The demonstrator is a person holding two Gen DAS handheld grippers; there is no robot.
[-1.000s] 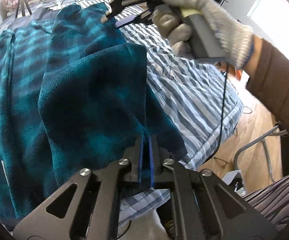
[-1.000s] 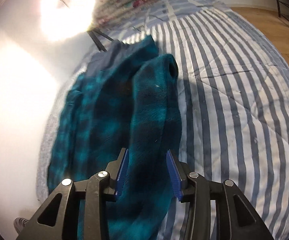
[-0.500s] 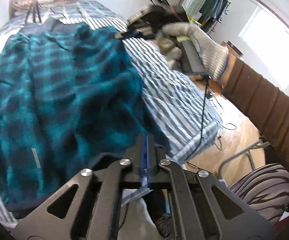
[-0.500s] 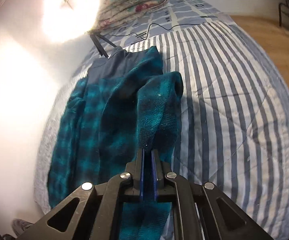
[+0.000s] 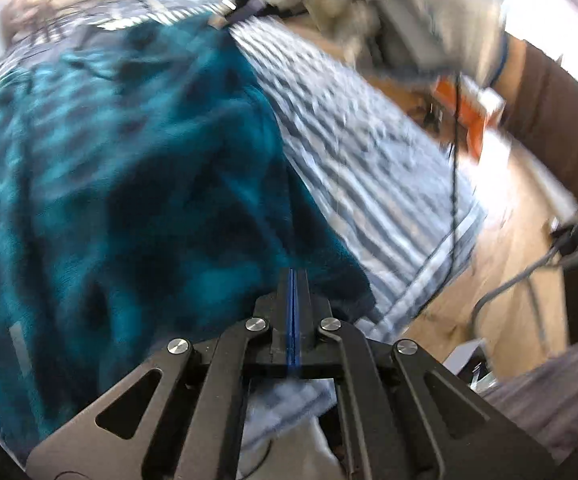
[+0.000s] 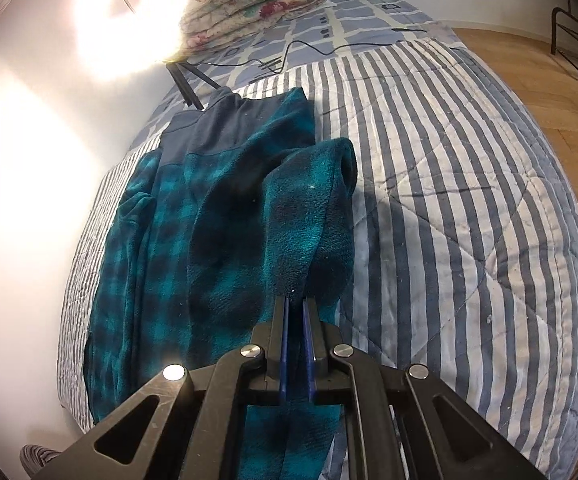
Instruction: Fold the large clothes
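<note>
A large teal plaid fleece garment [image 6: 217, 248] with a grey upper part lies lengthwise on the striped bed [image 6: 449, 208]. My right gripper [image 6: 295, 304] is shut on a raised fold of the fleece at its right edge. In the left wrist view the fleece [image 5: 109, 200] fills the left half, blurred by motion. My left gripper [image 5: 293, 276] has its jaws pressed together at the fleece's near right corner; whether cloth is pinched between them I cannot tell. The gloved hand with the right gripper [image 5: 241, 12] shows at the top of that view.
Folded floral quilts [image 6: 257, 0] and a bright ring lamp on a tripod [image 6: 129, 20] stand at the bed's head. A black cable [image 6: 309, 48] lies across the bed. A white wall runs along the left. Wooden floor [image 6: 549, 80] and a metal chair frame lie to the right.
My right gripper closed on the fleece fold and lifted it slightly. My left gripper stayed shut and swung fast; its view is now blurred.
</note>
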